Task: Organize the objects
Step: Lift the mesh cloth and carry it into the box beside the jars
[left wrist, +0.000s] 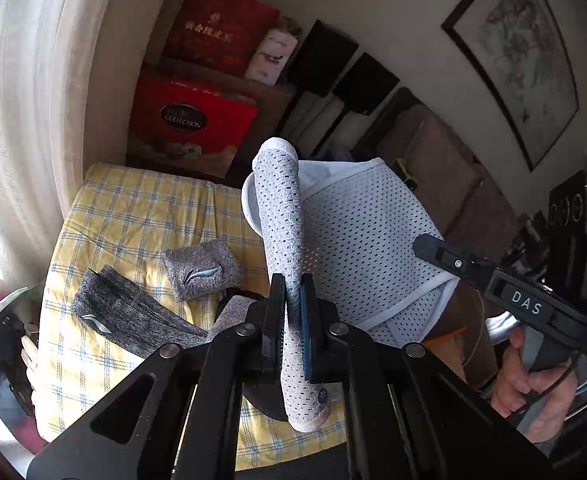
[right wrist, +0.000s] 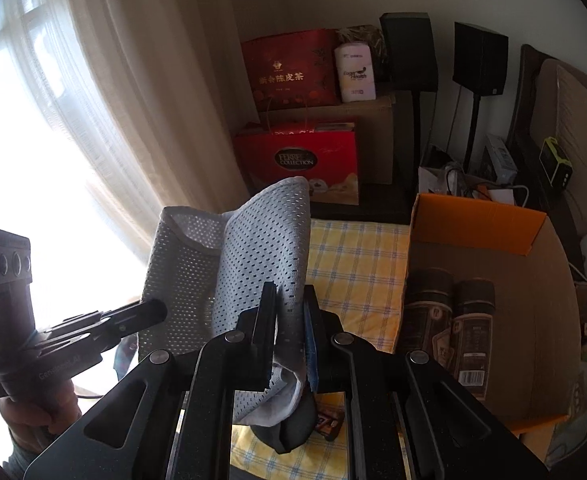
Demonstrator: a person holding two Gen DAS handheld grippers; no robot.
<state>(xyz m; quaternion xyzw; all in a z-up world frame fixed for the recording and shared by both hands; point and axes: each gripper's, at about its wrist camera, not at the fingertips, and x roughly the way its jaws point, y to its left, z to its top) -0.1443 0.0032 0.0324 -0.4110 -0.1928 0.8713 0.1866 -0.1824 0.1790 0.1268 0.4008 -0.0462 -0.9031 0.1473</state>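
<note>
Left wrist view, left hand-held gripper [left wrist: 292,300] clamped on mesh garment [left wrist: 357,232], right hand-held gripper [right wrist: 289,300] likewise.

Checked cloth [left wrist: 133,216] (yellow) carries grey wristband [left wrist: 201,270], headband [left wrist: 133,316].

Left tool [left wrist: 292,300] clamped, pitched down; right tool [right wrist: 289,304] likewise clamped, at its 3 o'clock.

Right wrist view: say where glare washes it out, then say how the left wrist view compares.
Right wrist view: the window behind the sheer cream curtain blows out the left side to white, backlighting the pale perforated mesh cloth. Left wrist view: only its left edge glares; the yellow checked tablecloth stays readable, with fisheye bending the framed picture.
</note>
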